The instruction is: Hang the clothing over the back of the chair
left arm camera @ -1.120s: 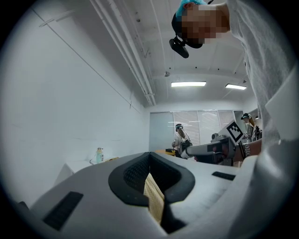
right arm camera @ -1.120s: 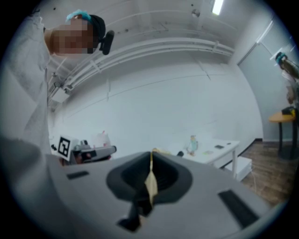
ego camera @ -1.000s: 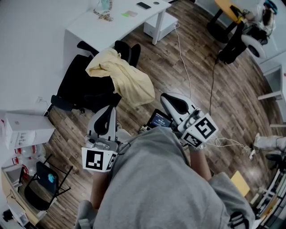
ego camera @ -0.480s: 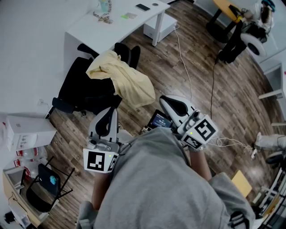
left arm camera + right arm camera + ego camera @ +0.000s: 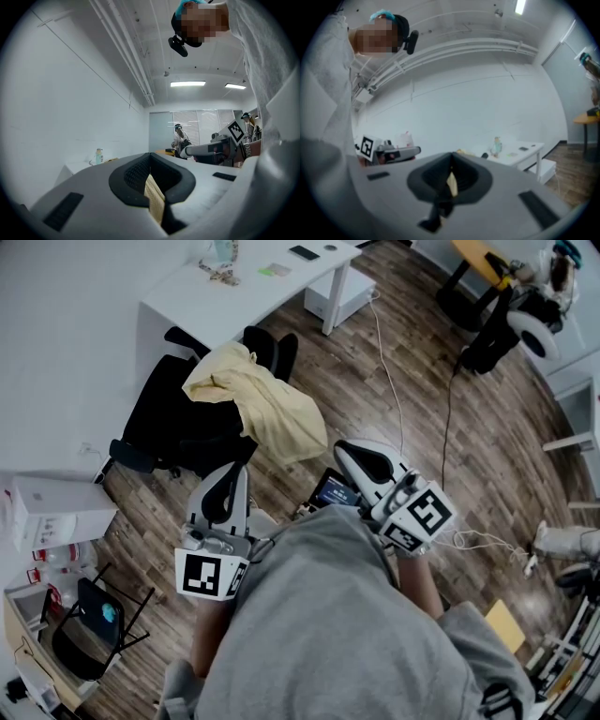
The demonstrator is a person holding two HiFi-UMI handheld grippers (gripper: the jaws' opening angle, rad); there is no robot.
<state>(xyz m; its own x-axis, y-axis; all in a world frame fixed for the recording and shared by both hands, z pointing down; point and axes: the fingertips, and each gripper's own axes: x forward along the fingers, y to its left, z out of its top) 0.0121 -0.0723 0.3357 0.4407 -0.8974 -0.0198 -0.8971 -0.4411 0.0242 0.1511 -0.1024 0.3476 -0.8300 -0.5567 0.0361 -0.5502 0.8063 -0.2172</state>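
Closest to me is the person's grey shirt (image 5: 328, 624), with both tools held out just ahead of it, level and side by side. The left gripper (image 5: 228, 479) has its jaws brought together on nothing; in the left gripper view (image 5: 150, 158) only a thin slit is left between the black pads, and a sliver of yellow shows through it. The right gripper (image 5: 352, 454) is likewise fully closed and empty, its pads meeting in the right gripper view (image 5: 451, 158). Beyond the jaws, well apart from both, the pale yellow cloth garment (image 5: 258, 404) lies draped over the black office chair (image 5: 173, 423) on the wood-plank floor (image 5: 375, 352), one end bunched on top and the rest hanging down the side facing me. Farther back stands the white counter (image 5: 244, 292).
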